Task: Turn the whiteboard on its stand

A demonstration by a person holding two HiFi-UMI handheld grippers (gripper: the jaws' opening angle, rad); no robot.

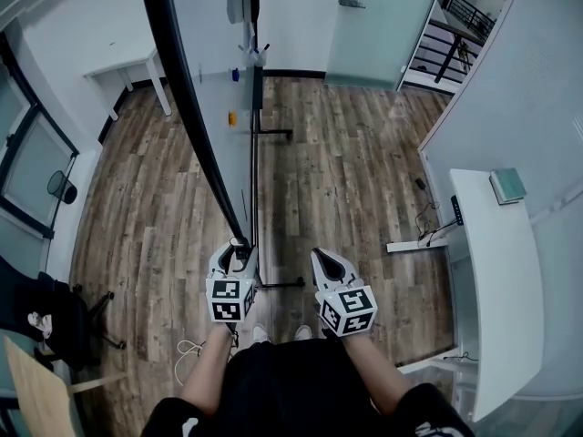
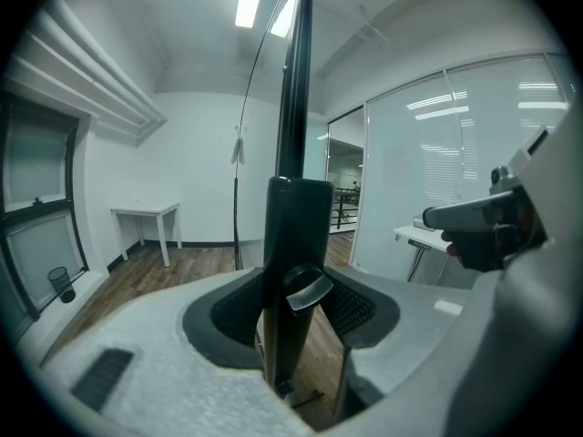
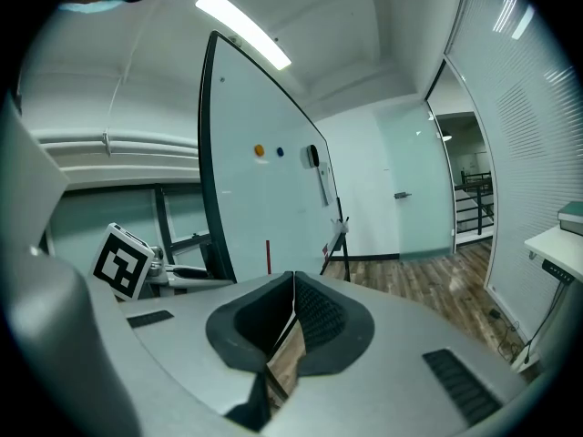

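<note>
Left gripper (image 1: 235,255) clamps whiteboard (image 1: 209,53) edge; right gripper (image 1: 330,266) clenched empty, just beside it

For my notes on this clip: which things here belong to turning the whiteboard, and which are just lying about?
Job in hand: whiteboard; its black frame post, clamped in the left tongs; right tongs, shut and empty.
Lying about: white desk with a teal book; small white table; black office chair; waste bin.
</note>
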